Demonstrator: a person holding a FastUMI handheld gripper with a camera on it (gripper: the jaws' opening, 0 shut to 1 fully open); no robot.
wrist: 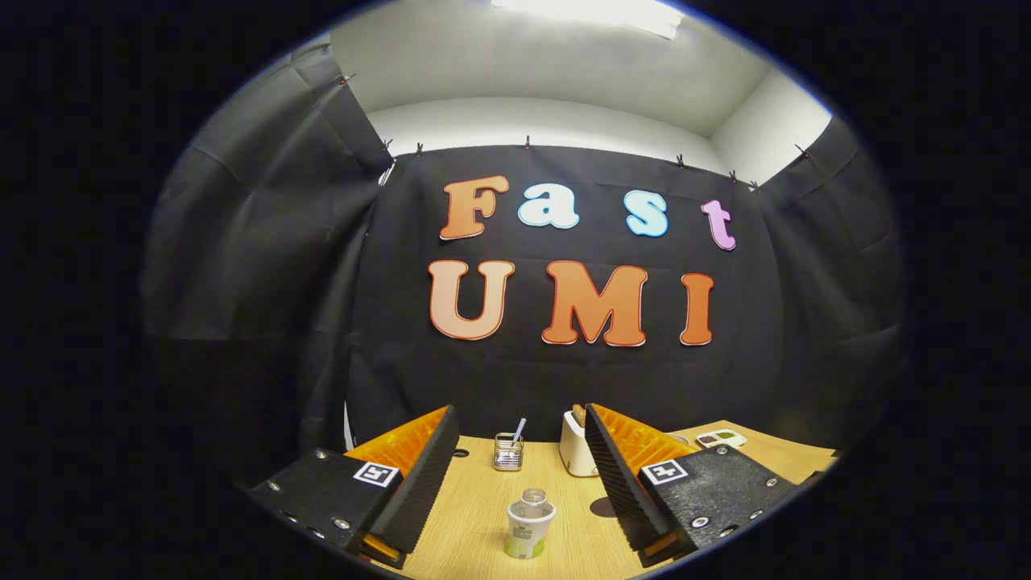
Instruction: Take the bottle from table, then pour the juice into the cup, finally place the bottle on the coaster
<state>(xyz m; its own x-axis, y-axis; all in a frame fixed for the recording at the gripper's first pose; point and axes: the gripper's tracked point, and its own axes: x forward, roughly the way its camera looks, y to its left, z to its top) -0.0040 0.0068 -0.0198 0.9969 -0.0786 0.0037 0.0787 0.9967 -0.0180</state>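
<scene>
Lit from a bright ceiling panel (592, 12), blown out to white glare. Evenly bright on the pale wooden bench (483, 515), with soft shadows. Strong fisheye bending toward the rim; dim, murky black cloth walls (266, 242). Sharp centre.

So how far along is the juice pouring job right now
Nothing looks done yet. The bottle stands upright on the table, between the open fingers of the tool and untouched by either. In hand is the approach for the grasp. Left: close on the bottle, lift it, pour into the cup, then set it on the coaster. A dark round patch beside the bottle may be the coaster; I cannot pick out the cup with certainty.
</scene>
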